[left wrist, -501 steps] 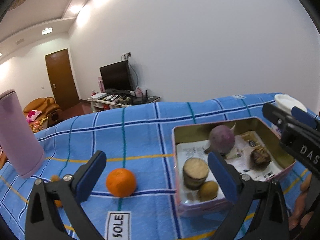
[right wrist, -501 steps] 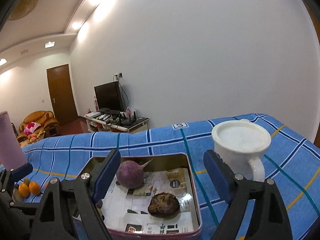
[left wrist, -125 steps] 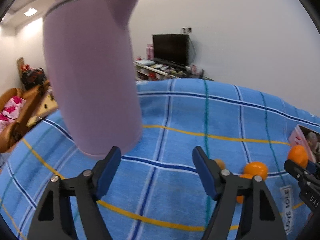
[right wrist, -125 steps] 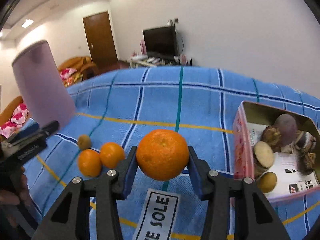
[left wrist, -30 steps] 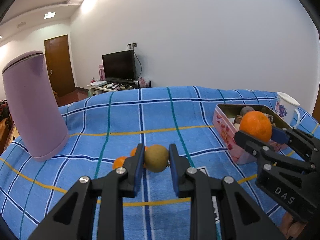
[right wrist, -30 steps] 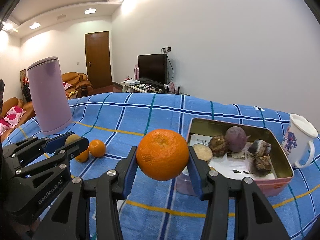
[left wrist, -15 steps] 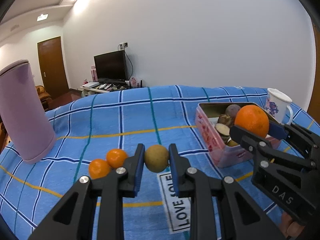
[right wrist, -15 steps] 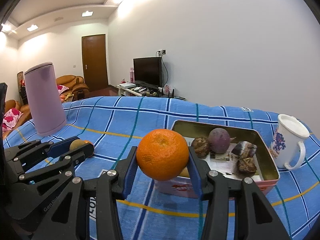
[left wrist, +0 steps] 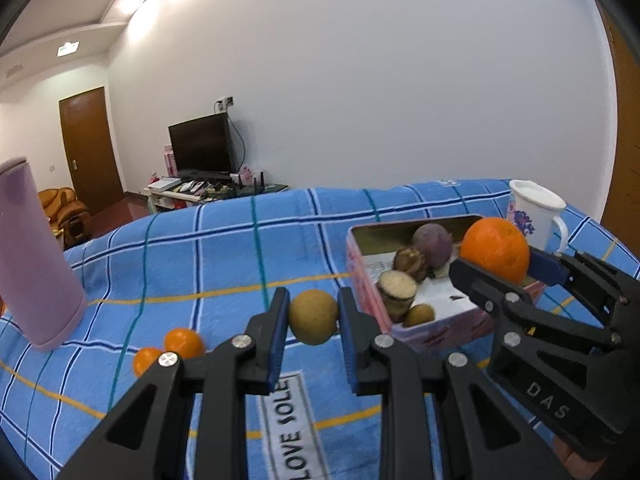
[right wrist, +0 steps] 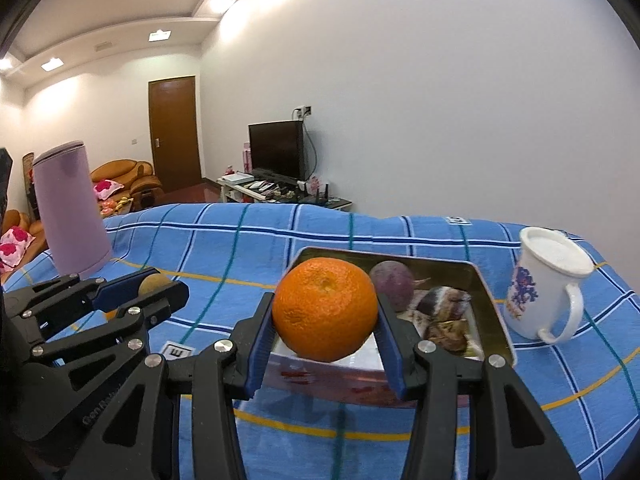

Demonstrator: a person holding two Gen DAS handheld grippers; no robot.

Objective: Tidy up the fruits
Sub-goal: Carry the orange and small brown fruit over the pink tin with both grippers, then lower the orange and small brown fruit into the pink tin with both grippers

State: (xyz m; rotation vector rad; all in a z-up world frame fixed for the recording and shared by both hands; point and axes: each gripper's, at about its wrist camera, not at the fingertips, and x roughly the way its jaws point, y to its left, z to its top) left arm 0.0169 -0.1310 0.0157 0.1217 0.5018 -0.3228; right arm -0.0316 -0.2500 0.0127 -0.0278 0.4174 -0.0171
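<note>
My left gripper [left wrist: 313, 316] is shut on a small round brown fruit [left wrist: 313, 317], held above the blue checked cloth just left of the pink tin box [left wrist: 362, 268]. A large orange [right wrist: 325, 309] sits clamped in my right gripper [right wrist: 325, 320], hanging over the near rim of the same tin box [right wrist: 498, 320]. The box holds a purple round fruit [left wrist: 433, 240], a cut brown piece [left wrist: 397, 288] and other dark items. In the left wrist view the right gripper [left wrist: 496, 258] with the orange [left wrist: 495, 249] is at the right. In the right wrist view the left gripper [right wrist: 156, 284] is at the left.
Two small oranges [left wrist: 182, 342] lie on the cloth at the left, near a tall lilac jug [left wrist: 32, 256]. A white mug [right wrist: 546, 288] with a floral print stands right of the box. A label reading LOVE SOLE [left wrist: 294, 428] lies on the cloth.
Both grippers have moved right toward the tin box with their fruits still held. The box and mug now look nearer, and the jug and small oranges have slid left.
</note>
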